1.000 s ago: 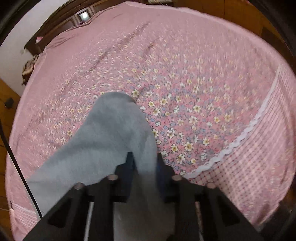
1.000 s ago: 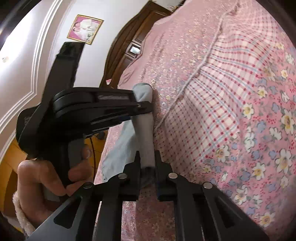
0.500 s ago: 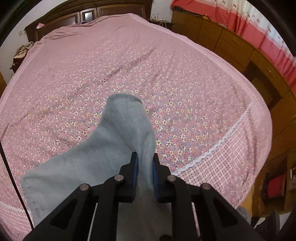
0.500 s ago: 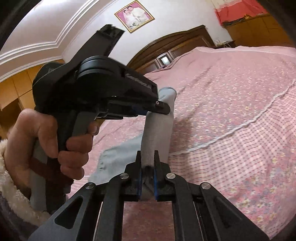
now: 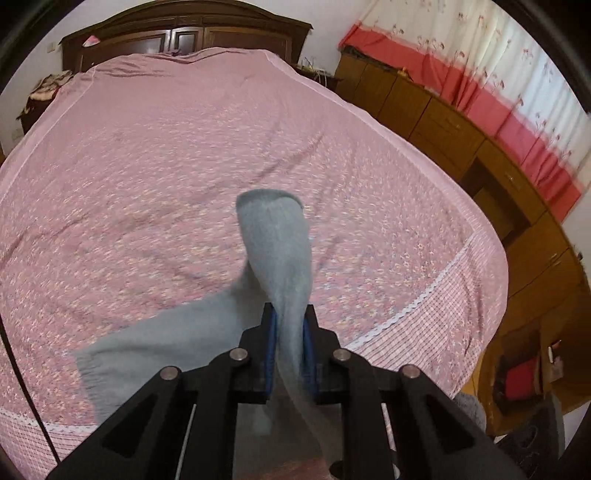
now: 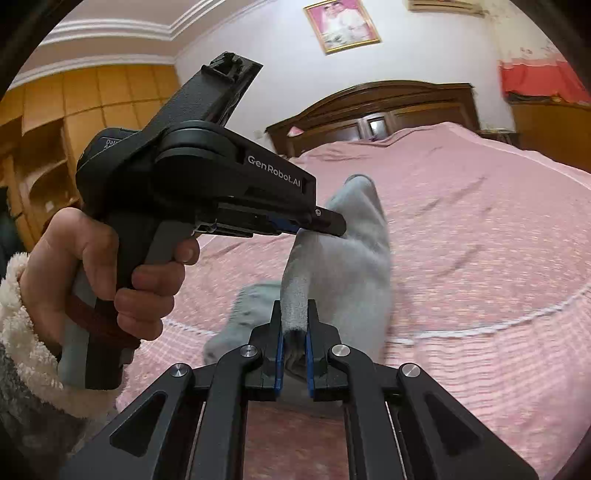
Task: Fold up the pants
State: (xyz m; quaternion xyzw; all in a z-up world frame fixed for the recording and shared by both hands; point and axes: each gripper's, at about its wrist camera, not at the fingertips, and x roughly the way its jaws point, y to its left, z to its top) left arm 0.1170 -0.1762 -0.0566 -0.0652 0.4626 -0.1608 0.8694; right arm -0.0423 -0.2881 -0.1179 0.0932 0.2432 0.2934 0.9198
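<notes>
The pants [image 5: 275,254], pale grey-blue, are held lifted above the pink floral bedspread [image 5: 155,155] by both grippers. In the left wrist view the left gripper [image 5: 289,325] is seen at six o'clock, its jaws having just been closing, now nearly together with a band of the fabric pinched between the blue pads [image 5: 272,332]. From that pinch the cloth rises toward twelve o'clock in a rounded fold, while the rest is draped down toward eight o'clock onto the bedspread, where a gathered cuff is seen lying.

In the right wrist view the right gripper [image 6: 294,317] is clamped almost fully on a rolled edge of the pants [image 6: 354,273]. The left gripper [image 6: 325,223] is shown at ten o'clock, gripped by a hand [image 6: 96,273] in a fleecy white sleeve [image 6: 22,332], its tip biting the same cloth higher up. A dark wooden headboard [image 6: 373,107] is seen at twelve o'clock, with a framed picture [image 6: 341,24] above it.
</notes>
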